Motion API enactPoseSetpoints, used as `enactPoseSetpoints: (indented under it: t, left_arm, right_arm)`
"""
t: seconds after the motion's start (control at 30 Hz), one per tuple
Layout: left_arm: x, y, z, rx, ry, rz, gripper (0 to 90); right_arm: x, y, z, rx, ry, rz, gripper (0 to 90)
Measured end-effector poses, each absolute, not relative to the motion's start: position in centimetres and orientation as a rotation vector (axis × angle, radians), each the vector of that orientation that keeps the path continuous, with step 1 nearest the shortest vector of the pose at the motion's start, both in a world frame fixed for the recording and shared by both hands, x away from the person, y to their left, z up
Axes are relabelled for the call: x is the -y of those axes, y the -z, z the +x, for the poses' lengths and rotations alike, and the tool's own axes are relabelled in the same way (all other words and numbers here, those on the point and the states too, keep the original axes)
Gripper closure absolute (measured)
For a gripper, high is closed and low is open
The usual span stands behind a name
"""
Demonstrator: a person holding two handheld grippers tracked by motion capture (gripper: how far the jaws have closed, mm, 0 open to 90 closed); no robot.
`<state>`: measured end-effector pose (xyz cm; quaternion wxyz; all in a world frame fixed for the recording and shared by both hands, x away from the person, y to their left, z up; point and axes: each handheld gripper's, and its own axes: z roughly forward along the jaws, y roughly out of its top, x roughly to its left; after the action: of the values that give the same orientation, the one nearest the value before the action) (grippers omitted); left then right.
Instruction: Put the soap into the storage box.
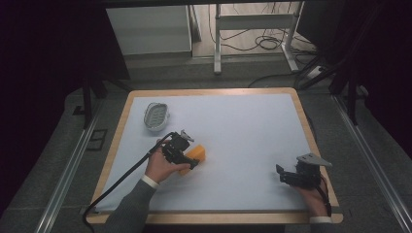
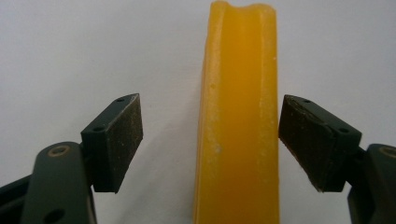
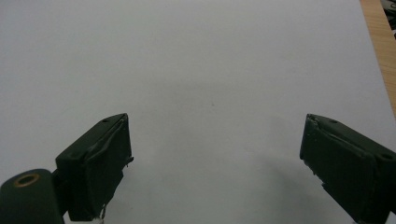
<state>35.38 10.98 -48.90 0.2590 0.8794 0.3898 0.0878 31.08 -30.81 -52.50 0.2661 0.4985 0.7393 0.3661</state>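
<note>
A yellow bar lies on the white sheet left of the middle. My left gripper reaches over it from the near side. In the left gripper view the bar runs lengthwise between the open jaws of the left gripper. The left pad stands well off the bar, and the right pad sits close beside its edge without pressing. My right gripper rests near the table's front right corner. Seen in its own view, the right gripper is open over bare sheet.
A small white oval dish stands at the back left of the sheet. The table's wooden rim frames the sheet. A black cable trails from the left gripper toward the front left corner.
</note>
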Motion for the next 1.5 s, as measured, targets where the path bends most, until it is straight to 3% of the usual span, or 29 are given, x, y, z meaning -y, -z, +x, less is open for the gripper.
enactPoseSetpoints:
  t: [0.2,0.47,1.5]
  left_arm:
    - [-10.6,49.5,35.6,-1.064,-0.23,2.394,31.4]
    - [-10.4,49.7,35.5,-1.034,-0.16,2.404,59.0]
    - [-12.2,47.1,35.1,-1.022,-0.192,2.326,61.0]
  right_arm:
    - [30.8,52.5,31.1,-1.995,-0.986,1.345,9.0]
    - [30.9,52.5,31.1,-1.992,-0.982,1.345,9.0]
    - [30.9,52.5,31.0,-1.986,-0.979,1.346,9.0]
